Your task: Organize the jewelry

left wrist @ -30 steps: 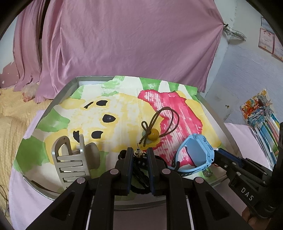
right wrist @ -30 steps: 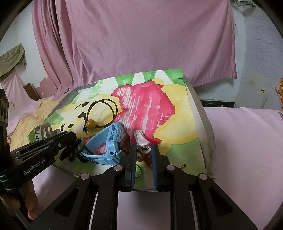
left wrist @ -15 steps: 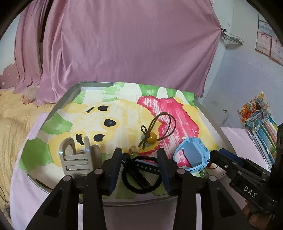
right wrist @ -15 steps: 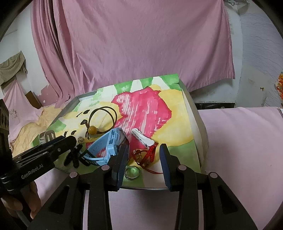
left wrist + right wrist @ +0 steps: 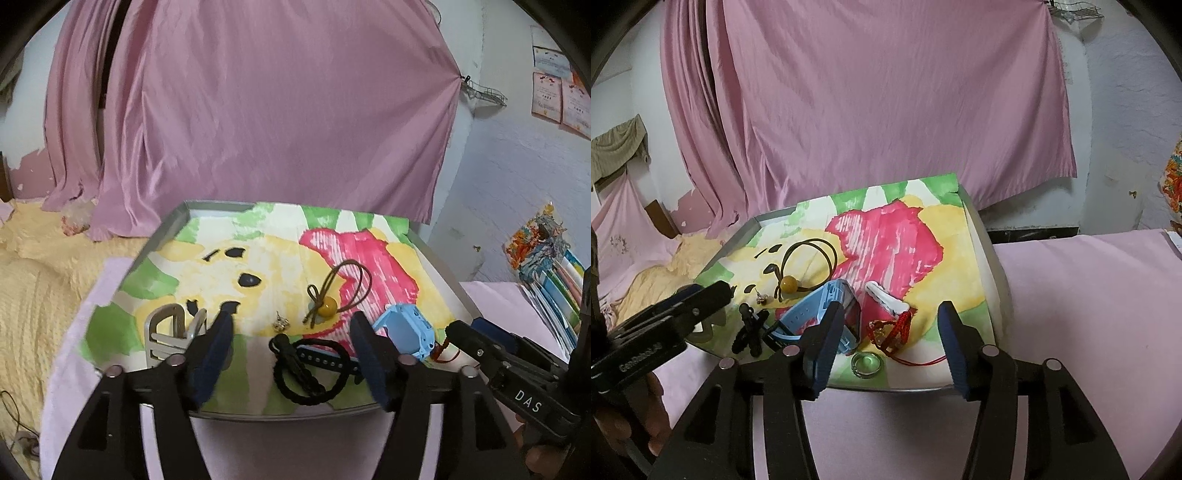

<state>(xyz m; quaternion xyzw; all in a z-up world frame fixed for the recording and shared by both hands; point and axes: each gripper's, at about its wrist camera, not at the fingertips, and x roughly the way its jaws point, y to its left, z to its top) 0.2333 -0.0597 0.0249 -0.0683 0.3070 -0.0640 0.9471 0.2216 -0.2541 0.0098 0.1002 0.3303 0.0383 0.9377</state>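
- Left wrist view: left gripper (image 5: 291,354) jaws spread wide, nothing held. Black hair tie (image 5: 312,371) lower center on tray (image 5: 173,218), blue watch (image 5: 406,328) to its right. Looks unsorted imo.
- Right wrist view: right gripper (image 5: 890,345) jaws spread, empty. Red cord (image 5: 895,330), ring (image 5: 866,363) lower center, w/ all pieces loose, so most sorting's left.

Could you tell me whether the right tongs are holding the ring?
No, the right tongs are open and empty; the ring lies on the tray.

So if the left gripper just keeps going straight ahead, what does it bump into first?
Probably the black hair tie, lying on the tray right between the open jaws of the left gripper. The small metal charm sits just beyond it. Depth is hard to judge through the fisheye.
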